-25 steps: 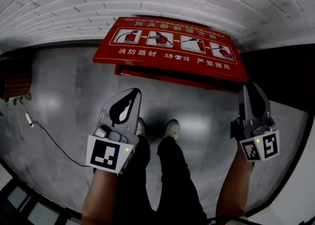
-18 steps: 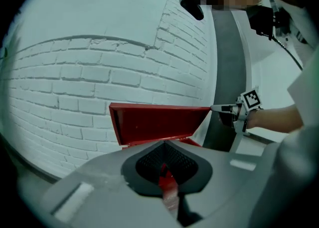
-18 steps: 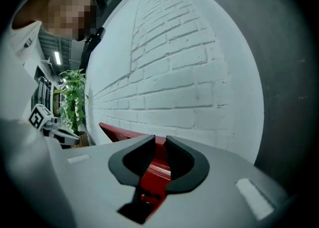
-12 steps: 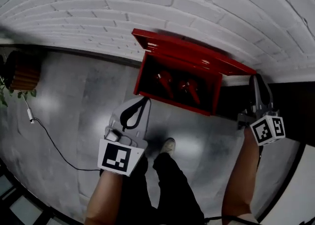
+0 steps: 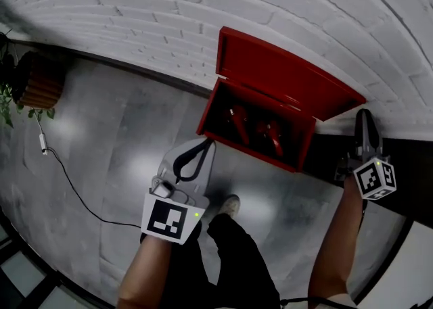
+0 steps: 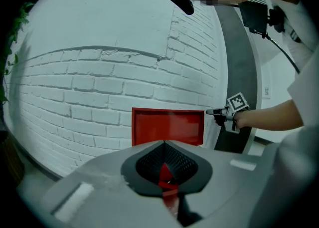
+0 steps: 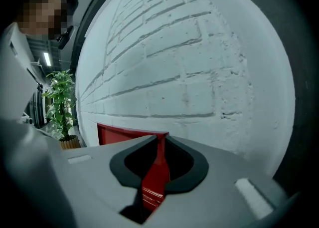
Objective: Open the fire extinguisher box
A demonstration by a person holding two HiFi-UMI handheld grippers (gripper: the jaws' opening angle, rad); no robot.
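Box: the red sheet-metal fire extinguisher box (image 5: 250,152) is sitting against the white brick wall (image 5: 135,3), its red lid (image 5: 284,74) leaning open.
Left gripper (image 6: 164,143): its jaws are resting together, empty.
Right gripper (image 7: 161,137): its jaws, just closing, are pinching the lid's right edge.
Handling: you're likely holding stiff, light, slippery sheet; keep gripping its rim.

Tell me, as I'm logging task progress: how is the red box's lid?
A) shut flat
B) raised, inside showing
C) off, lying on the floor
B: the lid of the fire extinguisher box stands up by the brick wall, and red extinguishers show inside.
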